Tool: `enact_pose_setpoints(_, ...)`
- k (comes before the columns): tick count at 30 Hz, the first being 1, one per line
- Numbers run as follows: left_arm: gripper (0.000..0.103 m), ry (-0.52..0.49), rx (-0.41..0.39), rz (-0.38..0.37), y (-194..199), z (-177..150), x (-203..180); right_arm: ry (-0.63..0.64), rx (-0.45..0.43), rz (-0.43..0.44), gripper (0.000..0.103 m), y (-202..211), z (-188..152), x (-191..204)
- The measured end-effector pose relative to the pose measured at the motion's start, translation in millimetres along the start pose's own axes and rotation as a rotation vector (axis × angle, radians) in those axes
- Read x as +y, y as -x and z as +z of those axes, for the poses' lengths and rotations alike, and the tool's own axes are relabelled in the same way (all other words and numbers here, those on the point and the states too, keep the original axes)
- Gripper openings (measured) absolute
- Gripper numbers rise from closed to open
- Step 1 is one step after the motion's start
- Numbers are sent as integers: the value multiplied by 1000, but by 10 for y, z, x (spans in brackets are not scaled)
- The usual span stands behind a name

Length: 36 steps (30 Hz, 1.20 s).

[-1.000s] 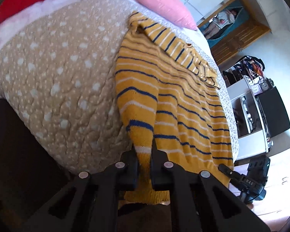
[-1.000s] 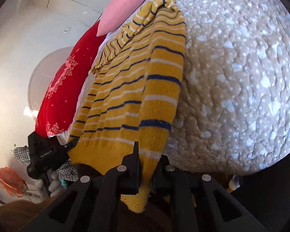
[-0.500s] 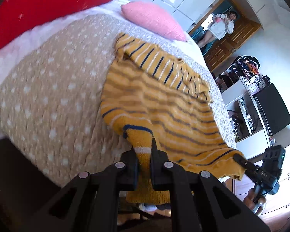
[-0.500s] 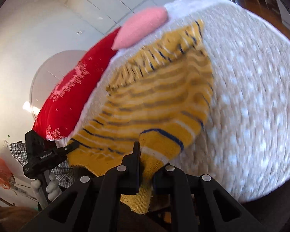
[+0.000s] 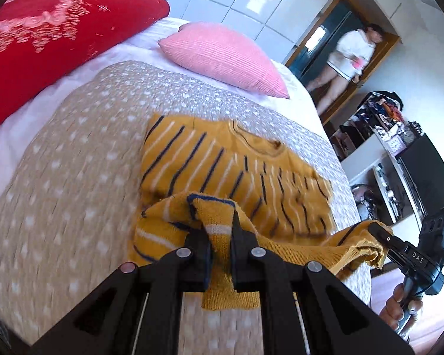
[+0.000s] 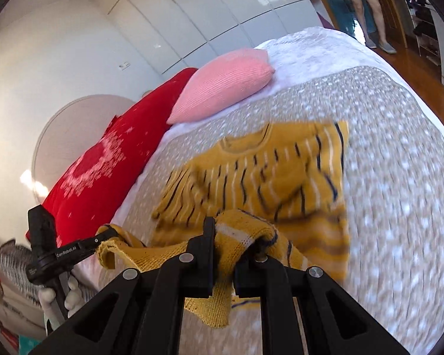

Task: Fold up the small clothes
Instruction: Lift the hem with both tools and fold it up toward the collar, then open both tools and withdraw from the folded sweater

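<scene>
A small mustard-yellow sweater point(image 5: 222, 165) with navy and white stripes lies on the bed, neck toward the pillows; it also shows in the right wrist view point(image 6: 269, 174). My left gripper point(image 5: 220, 236) is shut on one bottom corner of the sweater's hem and holds it lifted over the body. My right gripper point(image 6: 231, 245) is shut on the other hem corner, also lifted. The hem hangs stretched between them. Each gripper shows in the other's view, the right point(image 5: 405, 251) and the left point(image 6: 74, 248).
The sweater rests on a beige dotted quilt point(image 5: 68, 177) over a white sheet. A pink cushion point(image 5: 222, 56) and a red pillow point(image 5: 44, 41) lie at the head. A person point(image 5: 349, 56) stands in the doorway. Shelves and a dark cabinet point(image 5: 423, 171) stand beside the bed.
Both grippers have risen and carried the hem up off the bed edge toward the neck. The lower half of the sweater now doubles over the upper half.
</scene>
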<state>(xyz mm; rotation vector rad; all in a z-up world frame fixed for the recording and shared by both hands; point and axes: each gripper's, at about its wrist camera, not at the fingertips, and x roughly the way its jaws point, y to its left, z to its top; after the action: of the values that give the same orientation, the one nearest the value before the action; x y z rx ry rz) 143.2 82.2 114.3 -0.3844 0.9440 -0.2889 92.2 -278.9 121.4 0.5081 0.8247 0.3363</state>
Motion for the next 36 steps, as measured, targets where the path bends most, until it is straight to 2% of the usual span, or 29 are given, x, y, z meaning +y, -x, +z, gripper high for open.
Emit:
enact_pose_setpoints(3,10,35,43,21,-417,310,38,-32,18,-49,11,-317,279,-137)
enact_pose_setpoints(7,11,29,78,41,-806,590,62,-107,61,-126,13,-829,594,-470)
enact_pose_setpoints(10,14,54,78,30,-981,755,133,-238,95,-103,16,-1164,738,-806)
enact_pose_setpoints(13,19,142,86,-55,-1072,887,265,-327,90,-39,32,-1317,846,-1017)
enact_pose_setpoints(15,30,192,75,-91,-1094,951,343,-351,66,-19,53,-1324,905,-1083)
enact_pose_setpoints(18,40,204,31,-46,-1035,1031,394,-379,29,-13,59,-1273,956,-1131)
enact_pose_setpoints(21,40,185,17,-23,-936,1070,430,-319,0,-92,63,-1169,996,-1073)
enact_pose_setpoints(24,41,140,7,27,-806,1026,433,-264,-34,-133,63,-998,1047,-1000)
enact_pose_setpoints(28,42,30,2,118,-561,802,384,-220,-66,-144,63,-726,1011,-880)
enact_pose_setpoints(32,53,-84,-27,175,-249,440,297,-115,-42,-168,64,-484,764,-644)
enact_pose_setpoints(36,53,-137,-38,202,15,68,255,-52,-6,-168,66,-305,344,-438)
